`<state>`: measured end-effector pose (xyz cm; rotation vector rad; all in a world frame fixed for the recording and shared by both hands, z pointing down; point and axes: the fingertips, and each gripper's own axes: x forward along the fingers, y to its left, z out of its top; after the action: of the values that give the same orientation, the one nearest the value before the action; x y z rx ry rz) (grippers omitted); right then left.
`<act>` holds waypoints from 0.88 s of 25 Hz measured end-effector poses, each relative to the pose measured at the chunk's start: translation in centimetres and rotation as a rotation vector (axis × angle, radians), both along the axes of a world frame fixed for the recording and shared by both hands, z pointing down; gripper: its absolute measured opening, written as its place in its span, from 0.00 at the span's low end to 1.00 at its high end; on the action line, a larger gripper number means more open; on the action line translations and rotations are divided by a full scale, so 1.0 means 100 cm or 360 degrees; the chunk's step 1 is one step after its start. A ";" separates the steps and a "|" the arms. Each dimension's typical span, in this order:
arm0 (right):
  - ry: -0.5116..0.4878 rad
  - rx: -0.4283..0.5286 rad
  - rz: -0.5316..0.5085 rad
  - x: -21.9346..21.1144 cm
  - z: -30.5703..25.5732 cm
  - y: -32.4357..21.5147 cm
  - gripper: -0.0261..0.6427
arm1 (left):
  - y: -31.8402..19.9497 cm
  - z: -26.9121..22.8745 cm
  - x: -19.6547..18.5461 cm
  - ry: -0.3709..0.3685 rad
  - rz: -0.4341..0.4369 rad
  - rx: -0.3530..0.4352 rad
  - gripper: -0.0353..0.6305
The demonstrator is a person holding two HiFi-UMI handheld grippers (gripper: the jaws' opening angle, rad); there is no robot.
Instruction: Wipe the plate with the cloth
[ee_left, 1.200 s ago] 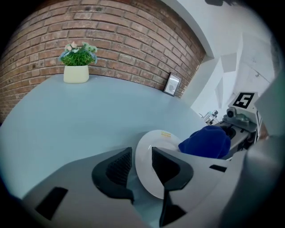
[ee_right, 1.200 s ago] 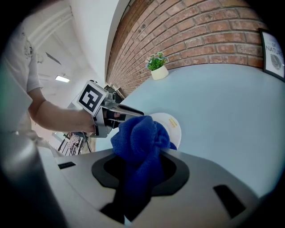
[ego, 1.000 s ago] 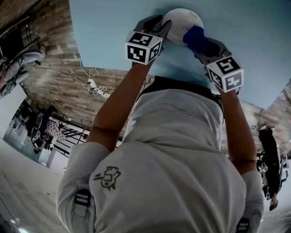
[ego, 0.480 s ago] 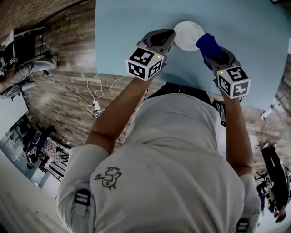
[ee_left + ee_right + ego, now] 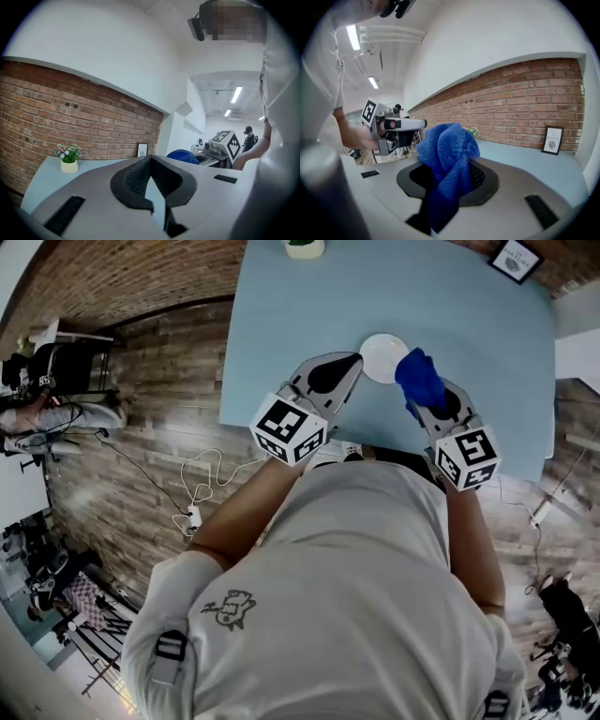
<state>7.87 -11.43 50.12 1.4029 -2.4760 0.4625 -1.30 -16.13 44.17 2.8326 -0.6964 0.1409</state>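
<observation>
Plate is lying flat on the pale blue table, near the edge closest to me, with both tools hanging close on either side of it. I am holding the left gripper just beside the plate's left rim; its jaws are pressing together with nothing between them, and only a sliver of table is showing through the gap behind the tips. I am holding the right gripper with its jaws clamping on the blue cloth, which is bunching up out of them in a thick twisted wad. In the head view that wad is overlapping the plate's right rim, though I cannot tell whether it is touching the surface or hanging a little above it.

I am judging the gathering part as finished: the cloth is in hand and the plate is within reach. The plate is looking plain white, and no smear or wet streak is showing, so I cannot say how much wiping is already done. What I am reckoning as left is to bring the cloth down onto the plate's face and sweep it across. A potted plant and a framed picture are standing at the far side, well clear.
</observation>
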 end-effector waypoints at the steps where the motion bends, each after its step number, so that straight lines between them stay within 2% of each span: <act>1: -0.0010 0.0042 0.0005 0.001 -0.007 0.006 0.23 | 0.007 -0.006 0.000 0.0018 -0.0009 0.0018 0.06; 8: 0.0016 0.0284 -0.0142 0.010 -0.059 0.052 0.23 | 0.067 -0.033 0.005 0.0049 -0.0097 0.0066 0.06; 13: -0.0024 0.0381 -0.0278 0.030 -0.081 0.088 0.23 | 0.121 -0.065 0.022 -0.0034 -0.0291 0.0341 0.06; 18: -0.0048 0.0419 -0.0380 0.048 -0.094 0.151 0.23 | 0.186 -0.071 0.049 -0.0062 -0.0389 0.0408 0.06; 22: -0.0086 0.0476 -0.0425 0.060 -0.106 0.198 0.23 | 0.230 -0.072 0.064 -0.0028 -0.0440 0.0354 0.06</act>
<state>13.87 8.39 39.50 1.1389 -2.8131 0.0767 5.13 6.89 36.99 2.9034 -1.1637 0.0443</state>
